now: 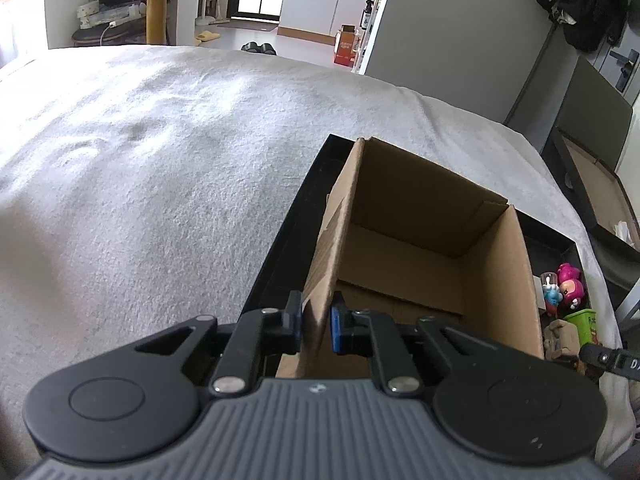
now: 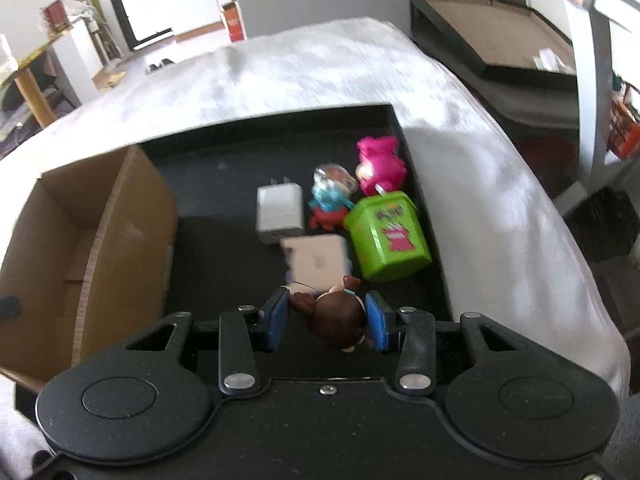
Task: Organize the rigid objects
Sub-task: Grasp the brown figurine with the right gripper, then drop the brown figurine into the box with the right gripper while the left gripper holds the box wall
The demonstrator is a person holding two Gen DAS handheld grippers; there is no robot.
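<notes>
Presently my left hand-held gripper (image 1: 315, 322) pinches the brown cardboard box's (image 1: 420, 240) near wall. My right hand-held gripper (image 2: 327, 318) straddles a small brown-haired figurine (image 2: 340, 316); contact unclear.

A white fleecy blanket (image 1: 160, 160) spreads ahead of my left fingers (image 1: 294, 316) and away to their left; past its far edge, well ahead and to the left, stands a gold-topped table (image 1: 156, 0); a yellow slipper (image 1: 207, 36) lies on the floor just right of it; a dark pair of shoes (image 1: 259, 47) sits straight ahead; a red carton (image 1: 347, 46) stands further right, below a white cabinet (image 1: 320, 0); a dark garment (image 1: 580, 0) hangs far up to the right; off the blanket, ahead and right of my right fingers (image 2: 276, 320), lies a shallow black board-lined tray (image 2: 500, 28).
</notes>
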